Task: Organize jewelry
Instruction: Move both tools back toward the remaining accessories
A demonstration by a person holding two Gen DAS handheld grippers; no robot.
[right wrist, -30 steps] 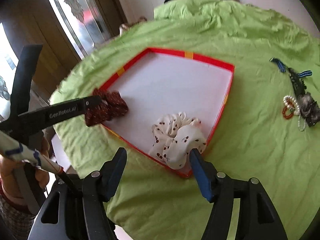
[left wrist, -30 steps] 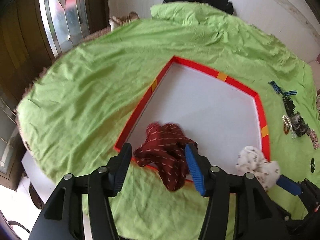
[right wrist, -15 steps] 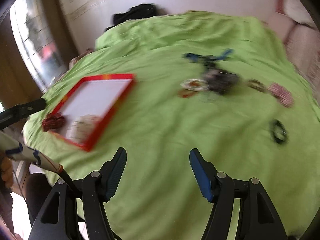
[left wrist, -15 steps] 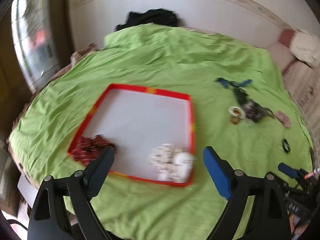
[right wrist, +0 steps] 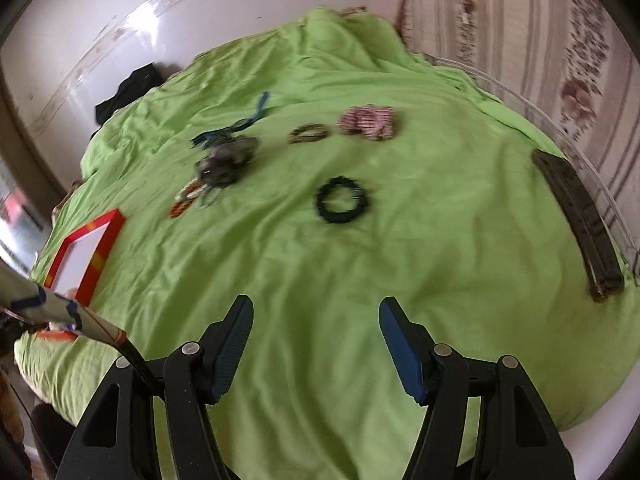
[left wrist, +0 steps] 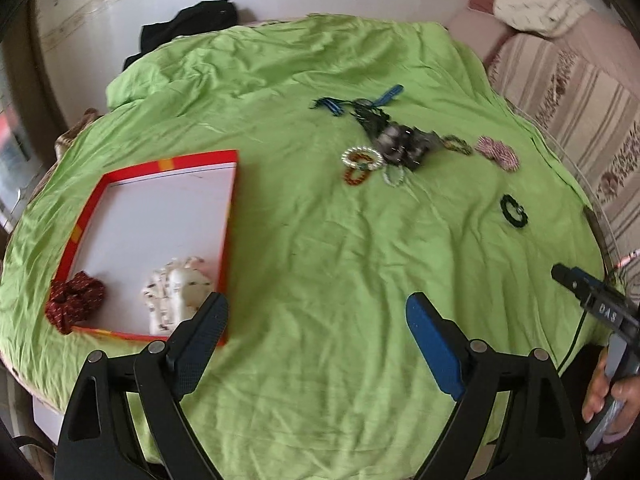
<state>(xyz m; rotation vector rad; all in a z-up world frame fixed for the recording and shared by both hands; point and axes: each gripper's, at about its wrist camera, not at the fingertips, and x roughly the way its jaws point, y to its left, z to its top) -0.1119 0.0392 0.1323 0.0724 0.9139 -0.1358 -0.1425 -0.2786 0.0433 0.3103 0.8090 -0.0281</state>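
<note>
Left wrist view shows the left gripper (left wrist: 316,332) spread wide and empty over the green sheet (left wrist: 320,240), two scrunchies already in the red-rimmed tray (left wrist: 230,216); the right gripper (right wrist: 316,340), likewise wide, faces a black hair tie (right wrist: 341,199), probably the next pick, though blurred.
</note>
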